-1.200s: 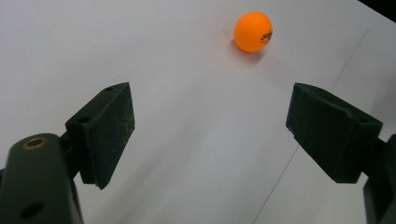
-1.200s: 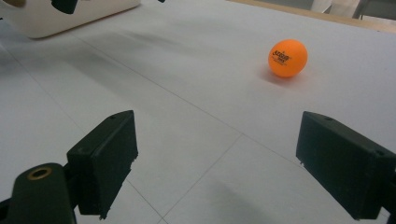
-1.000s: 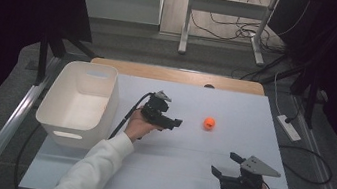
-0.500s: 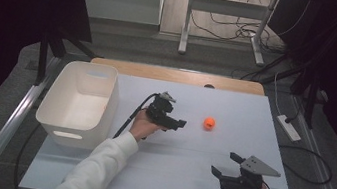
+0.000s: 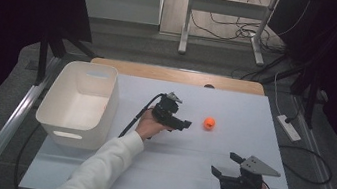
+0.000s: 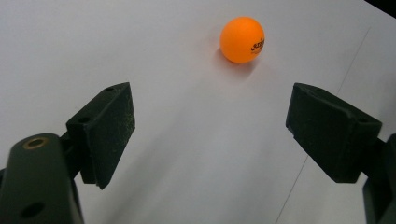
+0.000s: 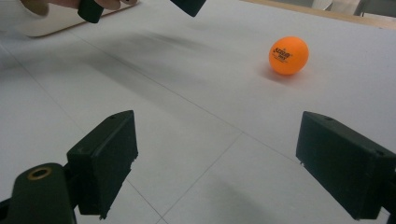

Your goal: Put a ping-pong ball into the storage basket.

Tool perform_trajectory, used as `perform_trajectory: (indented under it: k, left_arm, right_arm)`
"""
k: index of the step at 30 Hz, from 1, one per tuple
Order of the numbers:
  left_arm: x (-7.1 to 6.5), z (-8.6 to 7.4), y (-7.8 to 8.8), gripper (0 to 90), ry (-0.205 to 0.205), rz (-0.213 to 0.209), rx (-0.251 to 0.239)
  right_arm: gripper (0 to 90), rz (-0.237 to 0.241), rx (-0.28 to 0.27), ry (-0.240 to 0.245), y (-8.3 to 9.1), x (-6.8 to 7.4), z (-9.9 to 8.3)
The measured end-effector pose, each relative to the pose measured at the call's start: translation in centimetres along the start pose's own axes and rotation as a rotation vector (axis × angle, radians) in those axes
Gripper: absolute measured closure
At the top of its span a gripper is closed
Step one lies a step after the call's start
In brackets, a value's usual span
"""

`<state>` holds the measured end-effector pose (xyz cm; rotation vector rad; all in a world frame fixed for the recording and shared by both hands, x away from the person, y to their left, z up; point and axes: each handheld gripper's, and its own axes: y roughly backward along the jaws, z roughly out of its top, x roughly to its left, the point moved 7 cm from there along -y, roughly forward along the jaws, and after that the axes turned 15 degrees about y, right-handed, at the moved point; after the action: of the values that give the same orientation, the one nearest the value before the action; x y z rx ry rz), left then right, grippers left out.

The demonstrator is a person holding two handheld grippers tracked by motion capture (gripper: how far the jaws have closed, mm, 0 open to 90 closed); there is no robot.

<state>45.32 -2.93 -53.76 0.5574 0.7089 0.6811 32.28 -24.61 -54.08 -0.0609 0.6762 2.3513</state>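
Left gripper (image 5: pixel 180 123) nearer — ball (image 5: pixel 209 123) beyond jaws

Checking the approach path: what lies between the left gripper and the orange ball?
Nothing: bare white table between the open left gripper and the ball, seen in the left gripper view.

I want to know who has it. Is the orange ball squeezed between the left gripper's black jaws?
No, the orange ball sits on the table ahead of the left gripper, whose jaws are wide apart.
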Motion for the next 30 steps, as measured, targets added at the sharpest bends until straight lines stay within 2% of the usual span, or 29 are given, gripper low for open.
perform_trajectory:
  k: [12, 30]
  left_arm:
    - [-0.4, 0.4, -0.7, 16.7, -0.011, 0.006, 0.008]
    - [-1.0, 1.2, -1.6, 16.7, -0.020, -0.006, 0.004]
  right_arm:
    - [12.5, 0.001, 0.001, 0.000, 0.0, 0.0, 0.0]
    - [12.6, 0.003, -0.003, -0.001, -0.1, 0.0, 0.0]
